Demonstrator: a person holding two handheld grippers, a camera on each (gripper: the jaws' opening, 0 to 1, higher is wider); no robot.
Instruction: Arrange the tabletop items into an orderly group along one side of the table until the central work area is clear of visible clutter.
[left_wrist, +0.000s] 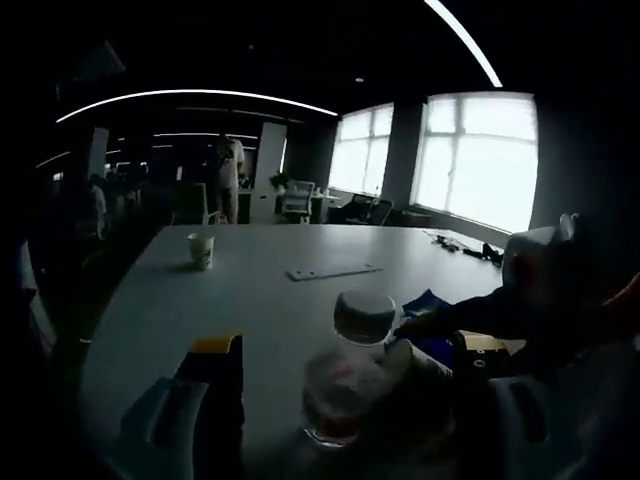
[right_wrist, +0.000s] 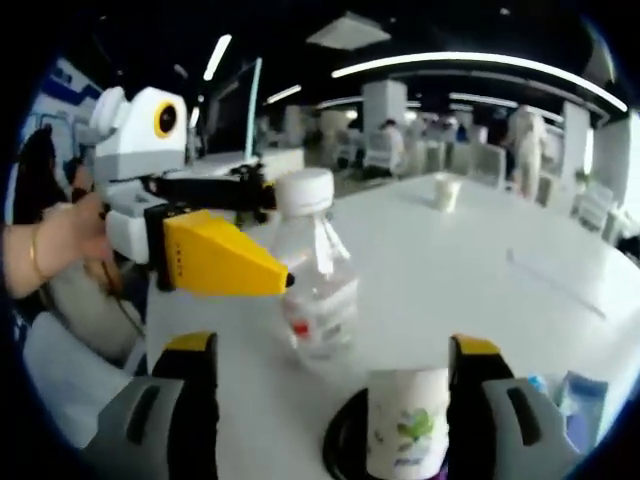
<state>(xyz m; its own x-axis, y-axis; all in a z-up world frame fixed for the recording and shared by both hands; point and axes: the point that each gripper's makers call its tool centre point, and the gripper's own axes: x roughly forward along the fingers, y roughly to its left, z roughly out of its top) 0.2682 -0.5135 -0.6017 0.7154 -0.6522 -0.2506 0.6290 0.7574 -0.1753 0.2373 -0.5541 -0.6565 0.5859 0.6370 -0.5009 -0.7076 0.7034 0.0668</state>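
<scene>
Office hall, dim in the left gripper view, bright in the right gripper view; a long pale surface (right_wrist: 480, 270) carries everything.

Right gripper view, near to far:
- My right gripper (right_wrist: 335, 385) has its 2 jaws spread wide. A paper cup (right_wrist: 405, 425) with a green leaf print stands between them; I see a gap on each side, so no grip.
- Something blue (right_wrist: 578, 400) sits at the lower right edge, too cut off to identify.
- Just beyond the cup, a clear plastic bottle (right_wrist: 318, 275) with a white cap stands upright on the surface.
- The left gripper (right_wrist: 285, 245) enters from the left, held by a hand (right_wrist: 65, 240). Its yellow jaw lies against the near side of the bottle and the dark one runs behind the neck. I cannot tell whether it actually clamps.
- Farther off, a 2nd paper cup (right_wrist: 445, 192) stands alone. People and chairs sit at the back.

Left gripper view, near to far:
- My own jaws rise at the bottom, apart, with the plastic bottle (left_wrist: 350, 375) between them, nearer the right one. Contact is lost in the dark.
- The right gripper (left_wrist: 530, 300) comes in from the right, over a blue object (left_wrist: 425, 305).
- A flat pale strip (left_wrist: 333, 271) lies mid-surface; the far paper cup (left_wrist: 201, 250) stands to its left.
- Bright windows (left_wrist: 480, 160) fill the back wall.
</scene>
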